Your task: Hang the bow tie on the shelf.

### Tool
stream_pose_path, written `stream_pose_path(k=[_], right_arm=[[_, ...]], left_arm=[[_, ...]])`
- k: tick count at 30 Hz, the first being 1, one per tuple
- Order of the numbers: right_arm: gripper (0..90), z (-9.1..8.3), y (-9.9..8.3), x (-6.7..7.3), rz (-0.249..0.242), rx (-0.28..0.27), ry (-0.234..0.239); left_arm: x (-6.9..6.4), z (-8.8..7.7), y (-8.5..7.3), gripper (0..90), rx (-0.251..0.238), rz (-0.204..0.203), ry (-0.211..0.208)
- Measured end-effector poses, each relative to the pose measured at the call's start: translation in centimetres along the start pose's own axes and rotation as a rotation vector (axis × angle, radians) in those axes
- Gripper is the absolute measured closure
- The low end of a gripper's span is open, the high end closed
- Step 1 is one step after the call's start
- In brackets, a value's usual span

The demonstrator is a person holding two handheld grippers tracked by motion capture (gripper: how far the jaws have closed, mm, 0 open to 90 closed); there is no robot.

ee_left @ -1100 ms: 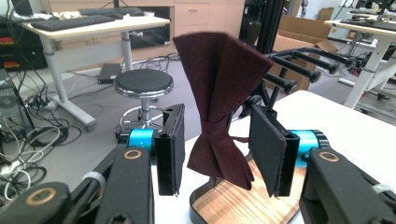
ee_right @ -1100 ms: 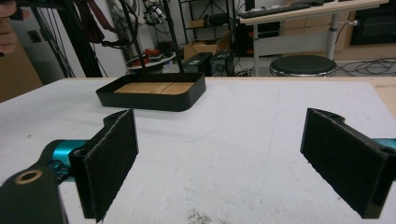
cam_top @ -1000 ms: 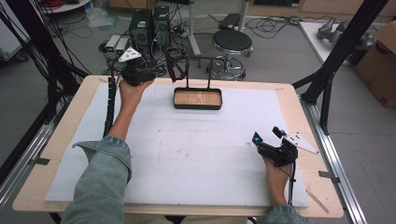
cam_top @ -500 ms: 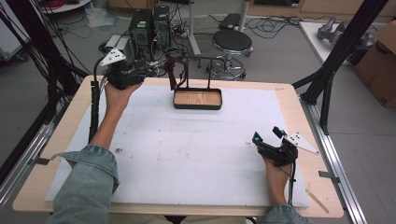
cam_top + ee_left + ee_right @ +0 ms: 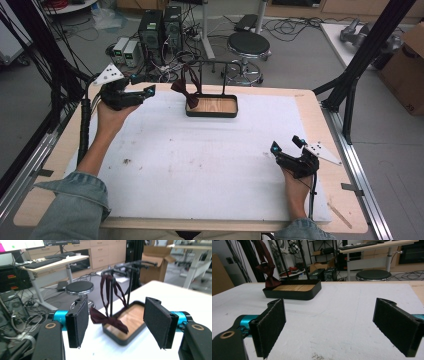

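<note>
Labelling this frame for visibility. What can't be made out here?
- Where the bow tie strap loops over the stand: high view, too small and lost against floor clutter; right gripper view, cut off by the top edge.
- Specks on the white mat: high view, too small to identify.
- Far end of the tray: left gripper view, hidden behind the right jaw pad.
- Person's elbows: high view, cut off by the bottom edge.

The table [image 5: 320, 107] has a pale wood rim, with a white, rough, foam-like sheet [image 5: 210, 160] over most of it, speckled with dark crumbs. The tray [image 5: 212, 106] has matt black walls and a wood-grain floor; thin black metal rods [image 5: 111, 293] rise from it. On them hangs a dark red bow tie [image 5: 107, 318] of soft cloth. The fingers [image 5: 270, 326] carry matt black, finely grained pads on glossy teal metal stubs [image 5: 58, 315].
</note>
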State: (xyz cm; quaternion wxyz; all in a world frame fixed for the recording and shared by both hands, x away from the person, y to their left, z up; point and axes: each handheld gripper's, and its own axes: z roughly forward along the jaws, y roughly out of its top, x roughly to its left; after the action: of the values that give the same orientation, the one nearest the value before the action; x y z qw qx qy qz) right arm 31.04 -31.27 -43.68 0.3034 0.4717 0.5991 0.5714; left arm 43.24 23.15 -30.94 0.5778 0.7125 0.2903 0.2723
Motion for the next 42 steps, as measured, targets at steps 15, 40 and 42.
stream_pose_path(k=[15,40,42], right_arm=[[10.4,0.0,0.0,0.1,0.0,0.008,-0.003],[10.4,0.0,0.0,0.2,-0.009,0.013,-0.005],[10.4,0.0,0.0,0.2,-0.009,0.015,-0.004]], left_arm=[[-2.0,-5.7,-3.1,29.8,0.009,0.022,0.021],[-5.0,-10.4,-9.9,21.6,0.083,-0.028,0.062],[-5.2,-10.4,-10.4,21.4,0.096,-0.03,0.062]])
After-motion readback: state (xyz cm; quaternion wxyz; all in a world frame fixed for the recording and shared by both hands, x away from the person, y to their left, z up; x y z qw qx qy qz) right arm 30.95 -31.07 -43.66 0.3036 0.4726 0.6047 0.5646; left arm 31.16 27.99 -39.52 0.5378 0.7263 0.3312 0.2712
